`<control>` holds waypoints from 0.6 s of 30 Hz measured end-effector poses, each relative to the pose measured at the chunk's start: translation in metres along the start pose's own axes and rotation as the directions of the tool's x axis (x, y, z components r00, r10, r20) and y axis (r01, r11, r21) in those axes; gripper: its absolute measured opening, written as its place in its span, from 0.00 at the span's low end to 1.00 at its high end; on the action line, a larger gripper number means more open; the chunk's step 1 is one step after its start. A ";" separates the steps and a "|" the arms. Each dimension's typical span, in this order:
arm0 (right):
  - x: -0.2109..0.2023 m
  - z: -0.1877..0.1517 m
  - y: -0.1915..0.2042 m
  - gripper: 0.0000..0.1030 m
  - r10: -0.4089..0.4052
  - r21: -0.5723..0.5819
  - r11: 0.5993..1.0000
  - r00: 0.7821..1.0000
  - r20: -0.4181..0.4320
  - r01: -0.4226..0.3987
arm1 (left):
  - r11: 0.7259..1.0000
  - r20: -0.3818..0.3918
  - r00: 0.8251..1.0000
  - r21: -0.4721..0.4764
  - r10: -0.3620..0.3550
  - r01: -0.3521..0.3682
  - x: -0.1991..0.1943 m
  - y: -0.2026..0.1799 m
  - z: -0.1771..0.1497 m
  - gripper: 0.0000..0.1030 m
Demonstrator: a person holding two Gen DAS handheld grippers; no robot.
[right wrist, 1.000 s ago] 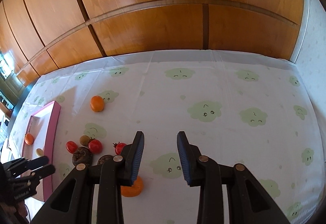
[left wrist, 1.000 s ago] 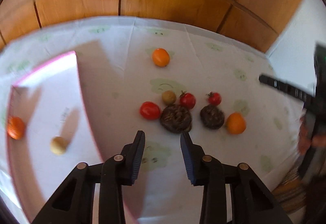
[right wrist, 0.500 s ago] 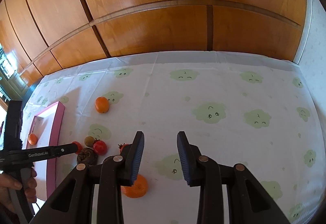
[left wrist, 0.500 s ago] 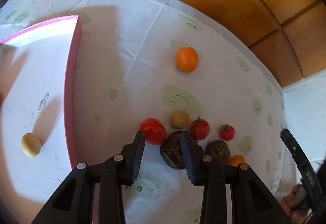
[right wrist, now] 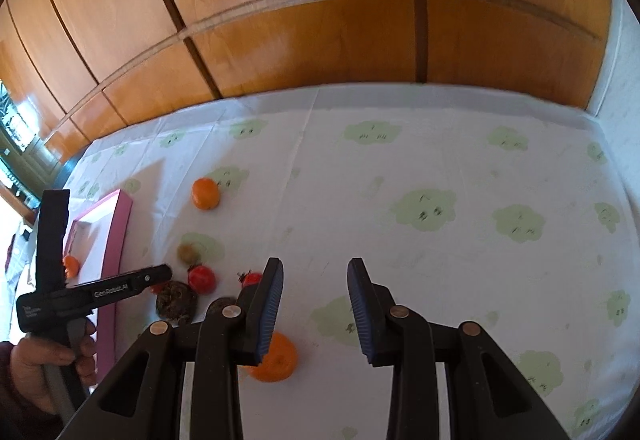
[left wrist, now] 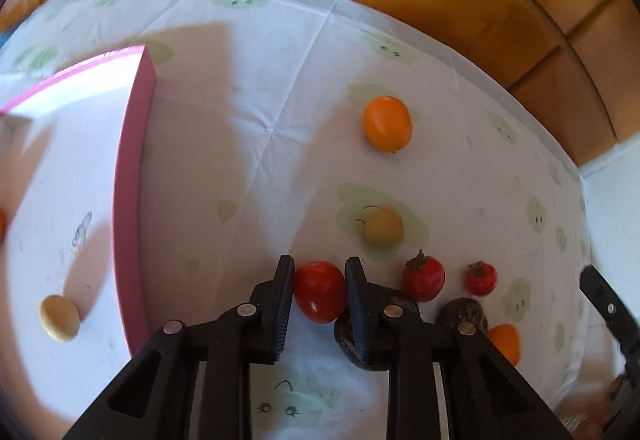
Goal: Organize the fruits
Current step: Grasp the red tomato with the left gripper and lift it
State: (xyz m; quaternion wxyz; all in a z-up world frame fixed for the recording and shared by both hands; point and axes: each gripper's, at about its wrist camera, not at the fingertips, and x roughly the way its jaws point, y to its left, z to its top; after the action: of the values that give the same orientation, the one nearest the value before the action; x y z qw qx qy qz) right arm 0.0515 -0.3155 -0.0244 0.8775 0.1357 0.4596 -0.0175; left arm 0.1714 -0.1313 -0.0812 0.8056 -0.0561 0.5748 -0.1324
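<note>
Left tongs had dropped onto the cluster of fruit and squeezed in: a second before they hung open above bare cloth, with the red tomato well ahead of them, and now that tomato sat between the pads, both of which pressed its sides. In the left wrist view the tomato was still down on the cloth, just in front of a dark fruit half hidden under the right-hand finger. The pink tray lay to the left, holding a pale round fruit. An orange, a tan fruit and two stemmed tomatoes remained loose on the cloth.

In the right wrist view the right tongs had not moved and were held partly open on nothing, over the cloth, an orange peeping out behind the left-hand finger. The left tongs showed at the left edge in a hand, their tips down among the fruit beside the tray.

By my reading the grasp was made; the lift and carry to the tray were next, with most of the fruit yet to be sorted.
</note>
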 end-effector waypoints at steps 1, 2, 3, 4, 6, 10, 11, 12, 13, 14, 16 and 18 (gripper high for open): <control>0.004 -0.001 0.000 0.33 0.012 0.003 1.000 1.000 -0.021 -0.012 | 1.000 0.005 1.000 0.015 0.005 -0.005 -0.001 0.000 -0.002 0.25; 0.007 -0.001 -0.001 0.33 0.022 0.007 1.000 0.999 -0.043 -0.022 | 1.000 0.011 1.000 0.030 0.006 -0.006 -0.003 0.000 -0.004 0.25; 0.011 -0.002 -0.001 0.33 0.033 0.013 0.999 0.997 -0.062 -0.033 | 0.999 0.011 1.000 0.035 0.001 -0.001 -0.004 0.002 -0.006 0.25; 0.013 -0.003 -0.002 0.33 0.049 0.020 0.999 0.996 -0.077 -0.048 | 0.999 0.008 1.000 0.044 -0.009 0.009 -0.005 0.003 -0.007 0.25; 0.017 -0.005 -0.002 0.33 0.084 0.032 0.996 0.991 -0.104 -0.081 | 0.999 0.007 1.000 0.017 -0.029 0.029 -0.007 0.009 -0.008 0.26; 0.021 -0.008 -0.004 0.33 0.095 0.049 0.995 0.988 -0.124 -0.090 | 0.998 0.003 0.998 -0.024 -0.064 0.064 -0.012 0.015 -0.005 0.29; 0.022 -0.008 -0.005 0.33 0.096 0.056 0.994 0.987 -0.127 -0.090 | 0.997 0.005 0.997 -0.022 -0.074 0.074 -0.015 0.015 -0.004 0.29; 0.022 -0.009 -0.007 0.33 0.100 0.065 0.994 0.986 -0.130 -0.092 | 0.996 0.004 0.996 -0.020 -0.084 0.085 -0.018 0.014 -0.004 0.30; 0.022 -0.008 -0.008 0.33 0.105 0.069 0.993 0.986 -0.132 -0.097 | 0.996 0.005 0.996 -0.017 -0.092 0.092 -0.021 0.014 -0.003 0.32; 0.022 -0.008 -0.008 0.33 0.110 0.075 0.992 0.985 -0.133 -0.101 | 0.996 0.009 0.996 -0.011 -0.094 0.094 -0.024 0.014 -0.002 0.34; 0.022 -0.008 -0.009 0.33 0.110 0.077 0.992 0.985 -0.132 -0.101 | 0.995 0.015 0.995 0.017 -0.100 0.099 -0.032 0.013 -0.001 0.34; 0.022 -0.008 -0.009 0.33 0.109 0.079 0.992 0.985 -0.131 -0.099 | 0.993 0.006 0.995 0.058 -0.099 0.099 -0.036 0.014 -0.001 0.34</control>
State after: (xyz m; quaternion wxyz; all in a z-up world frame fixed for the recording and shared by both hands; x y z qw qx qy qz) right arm 0.0565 -0.3199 -0.0483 0.8386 0.1920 0.5094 0.0211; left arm 0.1619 -0.1078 -0.0520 0.8018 -0.0617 0.5638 -0.1885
